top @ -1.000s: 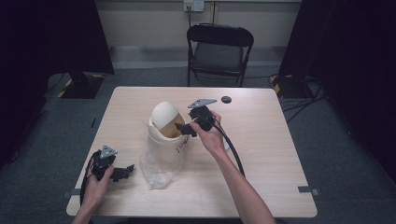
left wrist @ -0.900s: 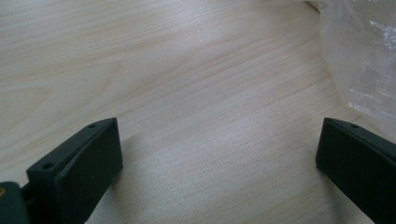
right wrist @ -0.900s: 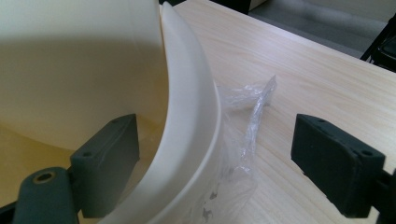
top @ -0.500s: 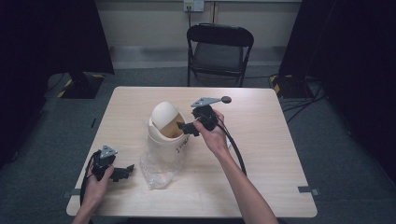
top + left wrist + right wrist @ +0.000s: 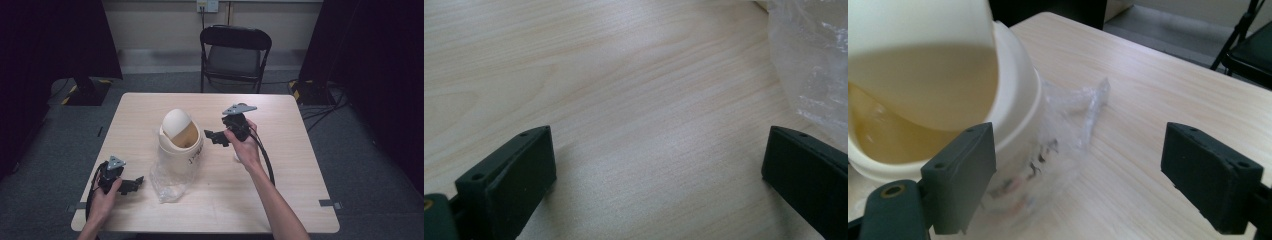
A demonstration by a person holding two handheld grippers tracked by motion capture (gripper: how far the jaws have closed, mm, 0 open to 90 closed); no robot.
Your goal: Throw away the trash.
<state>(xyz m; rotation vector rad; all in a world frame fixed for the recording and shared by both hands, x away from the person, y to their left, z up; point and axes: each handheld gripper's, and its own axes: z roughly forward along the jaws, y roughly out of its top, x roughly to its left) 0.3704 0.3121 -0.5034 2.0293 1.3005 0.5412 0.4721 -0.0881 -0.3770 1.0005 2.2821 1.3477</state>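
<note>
Claw state first: our right claw stood open, jaws wide apart and holding nothing, just beside the bin near the middle of the surface. Our left claw was open too, empty, low over the near left corner, with the bag just off its right jaw.

We judged the bin to be light, stiff plastic with a smooth, rather slippery wall. Its domed swing lid was tilted, showing a cream inside in which we could make out no contents. We thought the lid would rock under any push, so the firmer hold would be the rim or the wall below it, not the dome.

We saw the bag as thin clear film, soft and crinkly, lying against the bin's near side and spreading onto the surface. It would crumple rather than resist, so we reckoned a pinch on a gathered fold near its loose edge would serve best. Dark marks showed through the film; whether print or contents, we could not tell.

Beyond the surface stood a chair.
</note>
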